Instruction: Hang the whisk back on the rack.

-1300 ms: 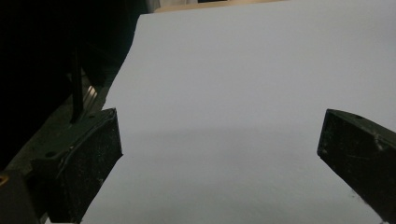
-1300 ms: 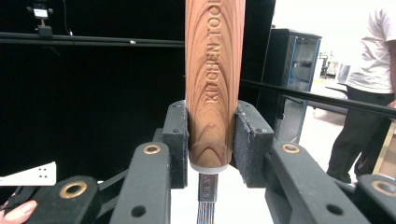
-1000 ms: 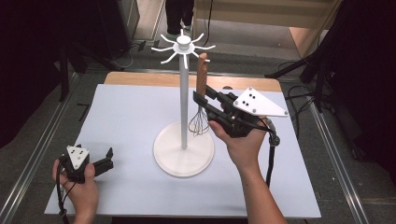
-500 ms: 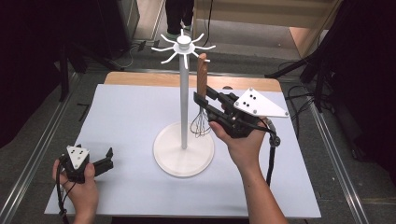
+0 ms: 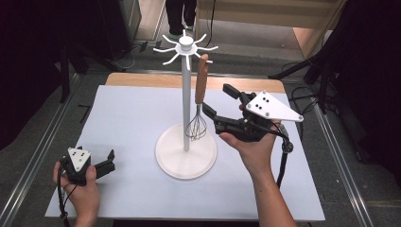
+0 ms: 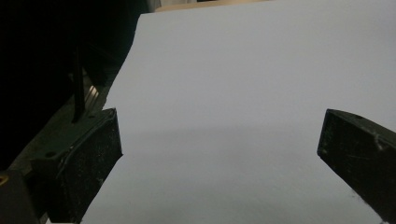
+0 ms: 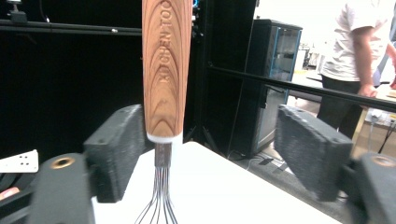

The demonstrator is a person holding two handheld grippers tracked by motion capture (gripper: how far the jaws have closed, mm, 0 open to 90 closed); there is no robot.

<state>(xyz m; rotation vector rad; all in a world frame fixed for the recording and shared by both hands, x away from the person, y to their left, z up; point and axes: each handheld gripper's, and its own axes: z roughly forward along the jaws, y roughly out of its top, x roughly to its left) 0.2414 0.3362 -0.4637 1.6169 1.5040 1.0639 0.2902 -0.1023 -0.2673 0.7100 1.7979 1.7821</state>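
While the whisk (image 5: pixel 200 99) hangs on the stand (image 5: pixel 186 142), the right gripper (image 5: pixel 218 105) has let go and is wide; the left gripper (image 5: pixel 108 161) rests wide, empty; hanging looks done.

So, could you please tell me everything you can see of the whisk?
The whisk has a wooden handle with embossed lettering, a pale collar, a dark metal neck and thin wire loops. It hangs upright, loops down, from a hook of the white stand, beside the pole. The right gripper is open around its handle; whether the left finger touches it is unclear.
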